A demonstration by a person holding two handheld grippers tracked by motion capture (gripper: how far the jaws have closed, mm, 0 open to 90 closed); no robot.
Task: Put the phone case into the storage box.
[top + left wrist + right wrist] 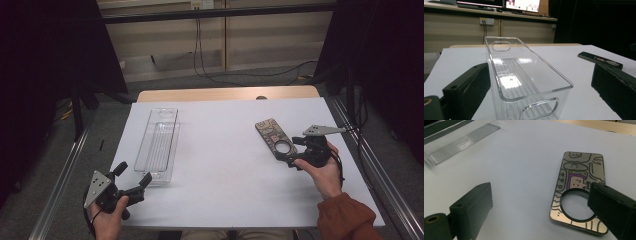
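A long clear plastic bin [159, 142] stands on the white sheet at the left. Its near end [529, 85] reaches in between the jaws of my left gripper [134, 172], which stands open; the left jaw sits close beside the bin's wall [489, 65]. On the right lies a flat patterned card [275, 137] with a round hole [576, 205] near its close end. My right gripper [294, 151] is open just behind that card. In the right gripper view its right jaw hangs over the card's near corner [596, 230], and its left jaw is over bare sheet.
The white sheet [225, 155] covers the table, with a wooden strip [227, 93] along the far edge. Metal rails [367, 150] run down both sides. Cables [210, 75] hang at the back wall. Monitors [522, 5] sit on a far shelf.
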